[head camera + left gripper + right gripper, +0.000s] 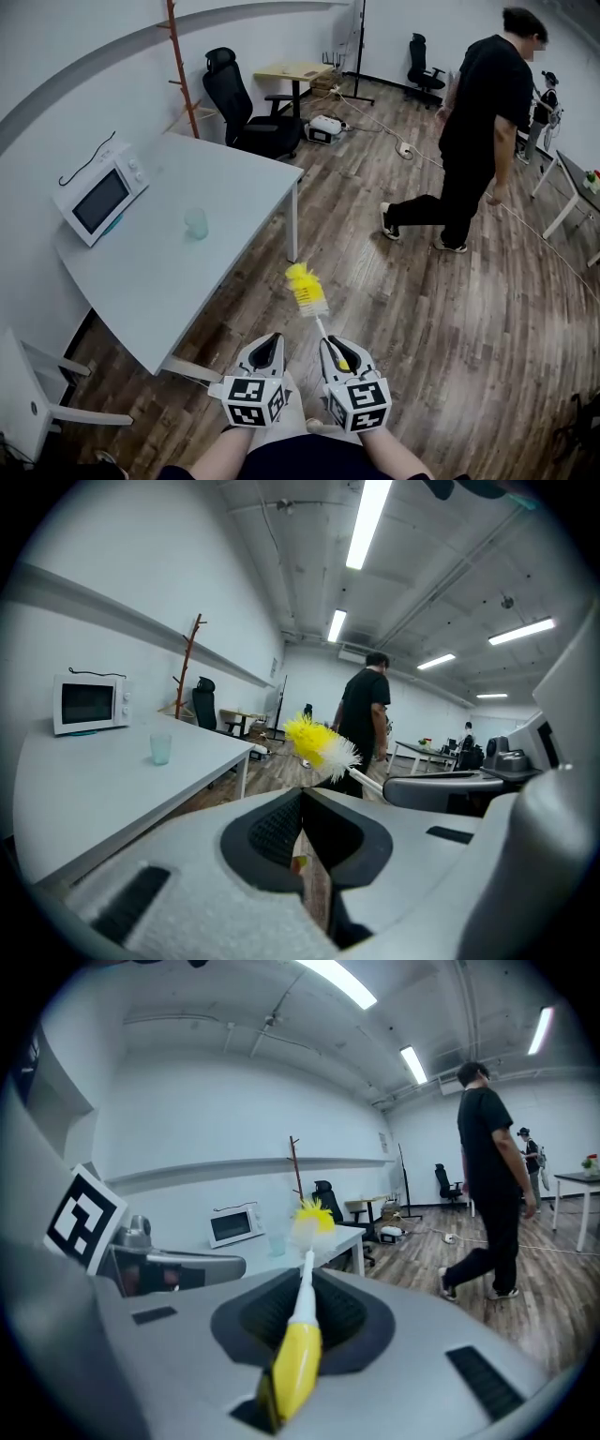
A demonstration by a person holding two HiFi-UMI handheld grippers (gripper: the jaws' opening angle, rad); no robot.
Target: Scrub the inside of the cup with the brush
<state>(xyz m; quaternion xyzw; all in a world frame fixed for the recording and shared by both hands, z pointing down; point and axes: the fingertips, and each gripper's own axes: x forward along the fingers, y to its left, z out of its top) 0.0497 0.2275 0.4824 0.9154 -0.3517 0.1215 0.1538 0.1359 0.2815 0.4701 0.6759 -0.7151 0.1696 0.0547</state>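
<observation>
Right gripper (335, 345): is clamping the brush (308, 292) handle.
Left gripper (270, 341): is carrying nothing, jaws together.
Cup (196, 223): is standing untouched on the table (169, 281); all scrubbing is waiting.

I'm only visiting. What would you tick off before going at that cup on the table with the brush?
1. Brush gripped: ok, the right gripper is closed on its yellow handle.
2. Left gripper free for the cup: ok, shut with nothing between its jaws; it must open first.
3. Cup upright on the table: ok.
4. Cup within reach: not ok, it stands well ahead of both grippers.
5. Cup empty: cannot tell.
6. Person out of the way: ok, off to the right, away from the table.
</observation>
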